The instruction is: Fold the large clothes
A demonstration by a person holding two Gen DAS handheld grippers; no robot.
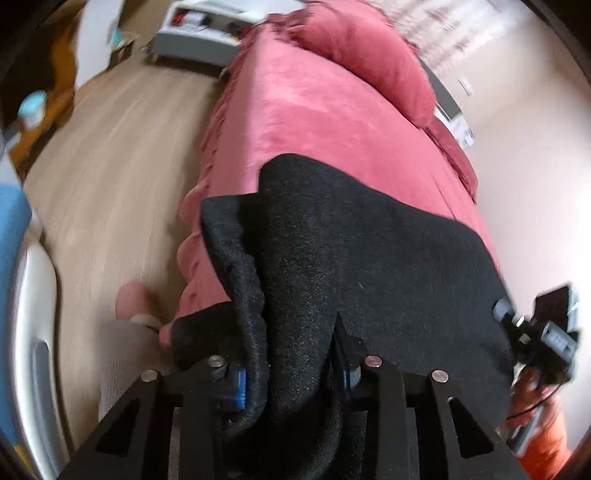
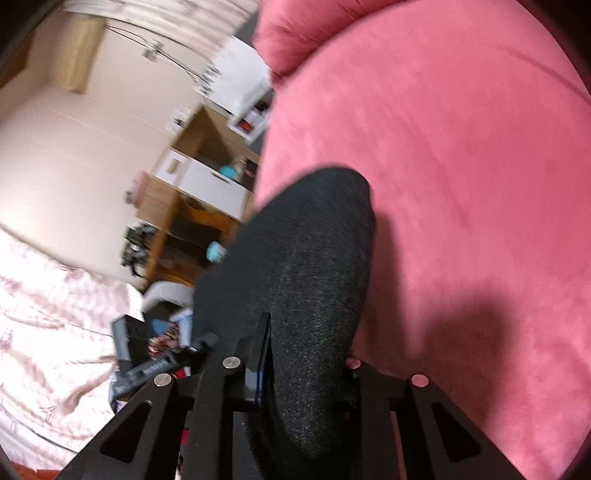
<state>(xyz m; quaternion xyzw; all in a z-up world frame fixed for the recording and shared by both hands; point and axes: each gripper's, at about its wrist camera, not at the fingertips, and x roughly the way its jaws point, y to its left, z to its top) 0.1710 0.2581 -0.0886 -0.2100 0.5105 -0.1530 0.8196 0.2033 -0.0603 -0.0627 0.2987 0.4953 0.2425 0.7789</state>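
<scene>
A black knitted garment (image 1: 369, 240) lies spread over the near end of a bed with a pink cover (image 1: 314, 110). Its near edge is lifted and bunched. My left gripper (image 1: 293, 369) is shut on a thick fold of that edge, with the fabric squeezed between its blue pads (image 1: 240, 380). In the right wrist view my right gripper (image 2: 304, 362) is shut on another part of the garment (image 2: 306, 240), which hangs in a rounded drape over the pink cover (image 2: 461, 166). The right gripper's body (image 1: 546, 332) shows at the garment's right corner, held by a hand in an orange sleeve (image 1: 546, 424).
A pink pillow (image 1: 369, 55) lies at the bed's far end. Wooden floor (image 1: 110, 184) runs along the left, with a grey cabinet (image 1: 199, 33) beyond and a person's foot (image 1: 133, 299) by the bed. A wooden shelf unit (image 2: 199, 206) stands against the wall.
</scene>
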